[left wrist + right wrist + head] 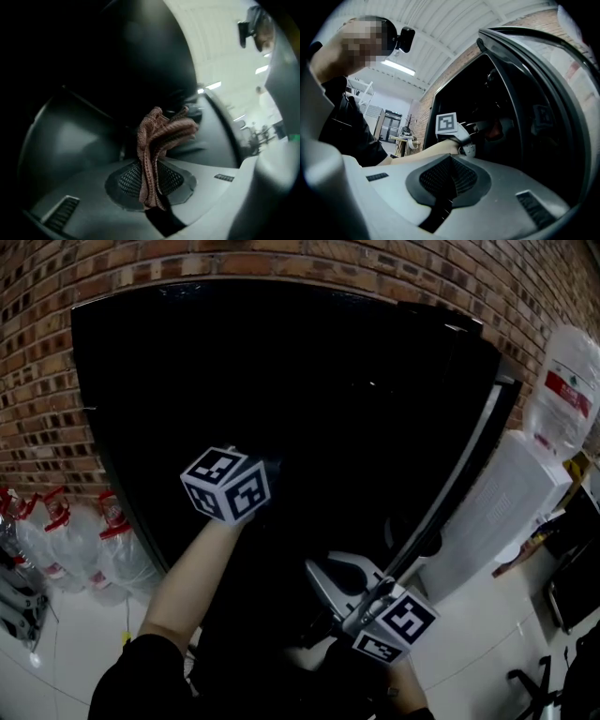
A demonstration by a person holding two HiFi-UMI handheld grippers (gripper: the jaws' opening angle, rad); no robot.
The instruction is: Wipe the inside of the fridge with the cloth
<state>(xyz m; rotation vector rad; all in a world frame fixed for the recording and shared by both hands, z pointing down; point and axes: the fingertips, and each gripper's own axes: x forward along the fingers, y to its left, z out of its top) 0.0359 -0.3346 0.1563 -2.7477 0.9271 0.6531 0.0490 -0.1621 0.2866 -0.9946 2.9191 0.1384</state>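
Brick wall (pixel 37 381) fills the back from 9 o'clock round to 2 in the head view. In front of it stands the black fridge (pixel 281 381), open, and its inside is too dark to read. Its door (pixel 469 474) stands open at 3 o'clock and shows edge-on. Just past the door is a white water dispenser (pixel 497 512) with a jug (pixel 562 390) on top, up at 2 o'clock. Down at 8 o'clock, clear bottles (pixel 56 540) with red caps huddle on the floor beside the fridge.

Now the left gripper (pixel 150 187): its marker cube sits just left of centre in the head view, with the bare forearm running down to 7 o'clock and the tips lost in the dark of the fridge. Its own view shows it clenched on the cloth (pixel 161 140). The cloth is a pinkish-brown knit, pinched between the pads and fanning up toward 12 o'clock, with the dark interior behind it.

The right gripper (pixel 449 173) is at 5 o'clock in the head view, close to the door's edge. It's clenched on nothing, pads pressed together. Its view looks toward 12 o'clock at the left gripper's cube in the fridge opening.
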